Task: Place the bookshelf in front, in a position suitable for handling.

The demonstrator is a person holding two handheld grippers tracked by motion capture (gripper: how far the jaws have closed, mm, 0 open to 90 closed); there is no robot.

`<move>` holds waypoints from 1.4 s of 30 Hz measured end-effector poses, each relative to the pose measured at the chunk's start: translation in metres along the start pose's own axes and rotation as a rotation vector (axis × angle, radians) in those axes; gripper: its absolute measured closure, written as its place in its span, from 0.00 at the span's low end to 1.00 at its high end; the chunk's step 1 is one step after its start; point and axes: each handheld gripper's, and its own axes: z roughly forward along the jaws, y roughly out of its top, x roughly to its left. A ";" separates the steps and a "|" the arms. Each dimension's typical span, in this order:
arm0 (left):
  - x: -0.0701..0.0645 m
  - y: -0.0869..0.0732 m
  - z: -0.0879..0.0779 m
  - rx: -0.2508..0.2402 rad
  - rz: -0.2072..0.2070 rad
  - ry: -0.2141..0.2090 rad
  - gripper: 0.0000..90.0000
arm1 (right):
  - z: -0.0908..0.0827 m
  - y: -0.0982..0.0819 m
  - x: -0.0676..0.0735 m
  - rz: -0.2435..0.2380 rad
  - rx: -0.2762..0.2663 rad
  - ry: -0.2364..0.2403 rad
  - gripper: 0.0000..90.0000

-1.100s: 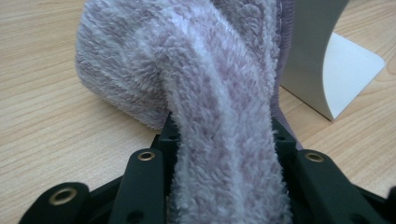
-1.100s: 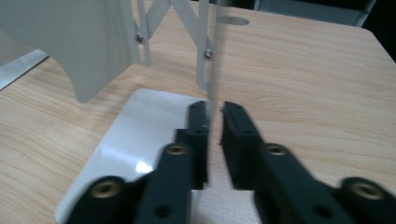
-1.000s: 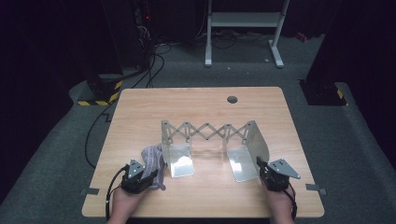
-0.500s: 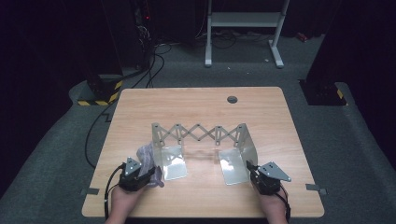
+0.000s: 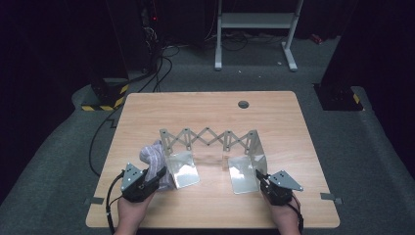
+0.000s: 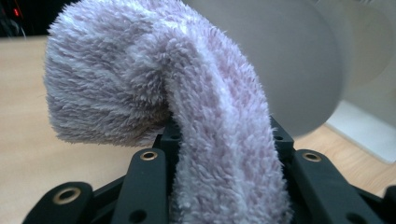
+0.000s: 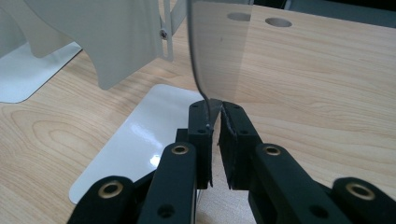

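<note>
The right gripper (image 7: 214,122) has its jaws closed on the thin edge of the right end plate (image 7: 219,44) of a metal rack (image 5: 210,138), which stands upright between them; pinching the edge that way looks like a means of steadying that end, or of drawing the rack in or out along its scissor bars. The jaws have just been easing apart slightly, though the plate's edge still sits between them and the pads appear to touch it.

The left gripper (image 6: 219,186) grips a fluffy lilac towel (image 6: 154,88), which bulges up out of the jaws and flops over to the left in its own view. Held bunched like this, the cloth seems ready to be carried to the rack or wiped against it. From above, the towel (image 5: 155,156) sits at the near left of the desk (image 5: 205,105), just beside the rack's left end plate (image 5: 181,168).

The rack serves as the only holder here: between its two end plates there is bare desk, nothing stored. Both of its flat feet lie on the wood, pointing towards the near edge.
</note>
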 end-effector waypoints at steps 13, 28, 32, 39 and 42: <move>0.013 -0.030 0.028 0.145 0.013 0.006 0.69 | 0.000 0.000 0.000 0.000 0.001 0.004 0.92; 0.006 -0.022 0.012 0.076 0.046 -0.006 0.69 | -0.001 -0.001 -0.002 0.001 -0.001 0.015 0.92; -0.004 -0.003 -0.011 -0.071 0.091 -0.002 0.69 | -0.001 -0.001 -0.002 0.000 -0.001 0.016 0.91; -0.010 -0.007 -0.012 -0.094 0.125 0.021 0.69 | -0.001 -0.001 -0.002 0.001 0.001 0.018 0.91; -0.007 -0.013 -0.006 -0.058 0.121 0.023 0.69 | -0.001 -0.001 -0.002 0.000 0.001 0.018 0.91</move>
